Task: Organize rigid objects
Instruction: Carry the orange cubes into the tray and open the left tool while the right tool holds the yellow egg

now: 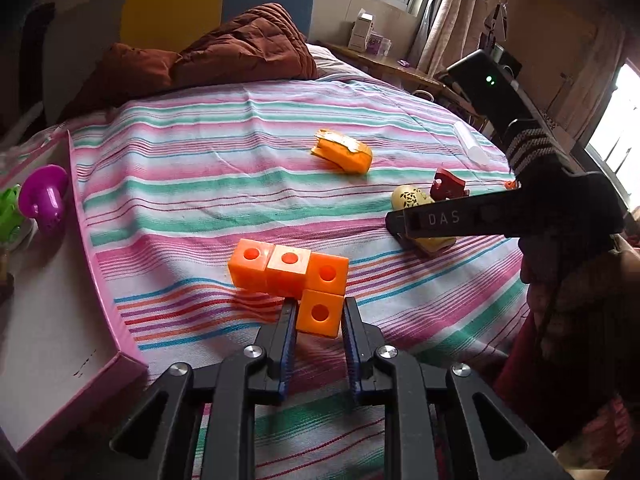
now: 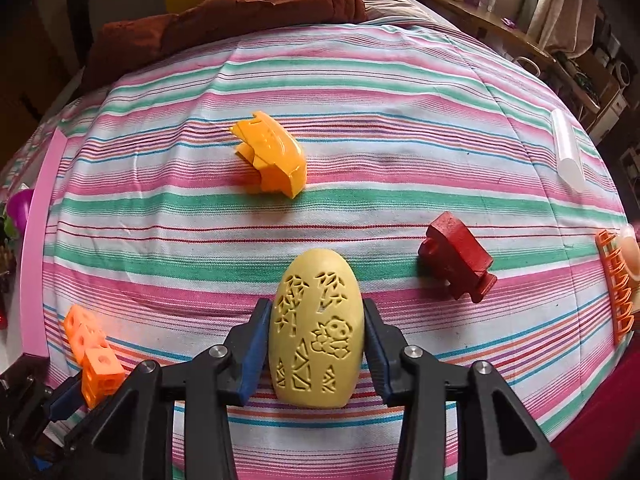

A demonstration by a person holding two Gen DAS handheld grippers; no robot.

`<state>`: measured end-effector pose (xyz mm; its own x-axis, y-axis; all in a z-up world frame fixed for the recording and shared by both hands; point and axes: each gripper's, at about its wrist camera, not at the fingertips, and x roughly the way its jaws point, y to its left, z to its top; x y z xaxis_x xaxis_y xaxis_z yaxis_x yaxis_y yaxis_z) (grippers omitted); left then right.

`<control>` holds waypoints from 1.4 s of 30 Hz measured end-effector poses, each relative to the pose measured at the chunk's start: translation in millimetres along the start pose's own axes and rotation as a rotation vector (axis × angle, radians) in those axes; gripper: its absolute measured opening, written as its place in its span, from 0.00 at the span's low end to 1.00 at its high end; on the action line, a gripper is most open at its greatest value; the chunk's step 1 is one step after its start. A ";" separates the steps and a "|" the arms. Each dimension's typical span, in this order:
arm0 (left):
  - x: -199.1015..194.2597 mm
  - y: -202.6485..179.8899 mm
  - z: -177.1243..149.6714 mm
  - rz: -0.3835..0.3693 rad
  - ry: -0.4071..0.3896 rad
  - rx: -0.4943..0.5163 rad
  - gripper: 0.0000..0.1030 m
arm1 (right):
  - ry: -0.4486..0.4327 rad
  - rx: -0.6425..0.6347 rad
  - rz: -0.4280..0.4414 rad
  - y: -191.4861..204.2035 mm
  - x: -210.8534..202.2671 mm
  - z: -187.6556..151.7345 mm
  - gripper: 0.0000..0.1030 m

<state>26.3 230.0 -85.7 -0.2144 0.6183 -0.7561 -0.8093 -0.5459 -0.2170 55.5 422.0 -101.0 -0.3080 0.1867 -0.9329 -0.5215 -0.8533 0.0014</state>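
An orange block piece (image 1: 288, 268) made of several holed cubes lies on the striped bedspread; my left gripper (image 1: 319, 306) is shut on its nearest cube. The same piece (image 2: 92, 344) and the left gripper (image 2: 68, 396) show at the lower left of the right wrist view. A pale yellow egg-shaped piece (image 2: 316, 332) with cut-out patterns lies between the blue pads of my right gripper (image 2: 316, 306), which press on both its sides. In the left wrist view the right gripper (image 1: 400, 226) comes in from the right and covers most of the egg (image 1: 412, 198).
A pink-rimmed white tray (image 1: 100, 264) lies at the left with a purple toy (image 1: 44, 196) and a green toy (image 1: 8, 216) in it. On the bedspread lie an orange shell piece (image 2: 272, 160), a red piece (image 2: 456, 260), a clear tube (image 2: 566, 152) and an orange rack (image 2: 618, 292). A brown quilt (image 1: 240, 48) lies at the head.
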 end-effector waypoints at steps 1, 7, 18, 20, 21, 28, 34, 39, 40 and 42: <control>-4.8 -0.1 0.7 -0.003 -0.008 -0.003 0.21 | -0.002 -0.011 -0.006 0.6 -0.6 -0.6 0.42; -37.8 10.7 10.5 0.010 -0.072 -0.044 0.21 | -0.008 -0.031 -0.012 10.2 4.2 3.3 0.42; -97.5 113.8 1.1 0.168 -0.161 -0.304 0.21 | -0.012 -0.044 -0.018 17.8 4.2 4.8 0.42; -100.3 131.5 -5.3 0.187 -0.158 -0.347 0.21 | -0.013 -0.048 -0.018 19.2 3.8 4.2 0.42; -101.4 138.2 -9.5 0.195 -0.155 -0.360 0.21 | -0.014 -0.049 -0.019 21.2 2.8 3.0 0.42; -91.4 149.9 -9.8 0.204 -0.124 -0.371 0.21 | -0.016 -0.052 -0.021 23.9 2.3 2.5 0.42; -63.3 159.6 13.2 0.204 -0.045 -0.406 0.21 | -0.015 -0.049 -0.011 25.5 1.3 2.3 0.42; -42.4 164.2 24.1 0.238 -0.007 -0.399 0.22 | -0.015 -0.049 -0.008 27.4 0.7 1.9 0.42; -39.3 166.8 24.4 0.248 0.001 -0.402 0.22 | -0.015 -0.050 -0.008 27.8 0.7 1.8 0.42; -32.1 170.5 24.5 0.251 0.016 -0.408 0.22 | -0.015 -0.049 -0.006 28.5 0.2 1.4 0.42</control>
<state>-118.2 130.9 -83.2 -0.3651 0.4320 -0.8247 -0.4516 -0.8568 -0.2488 39.5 398.4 -100.6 -0.3165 0.1991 -0.9275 -0.4844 -0.8746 -0.0224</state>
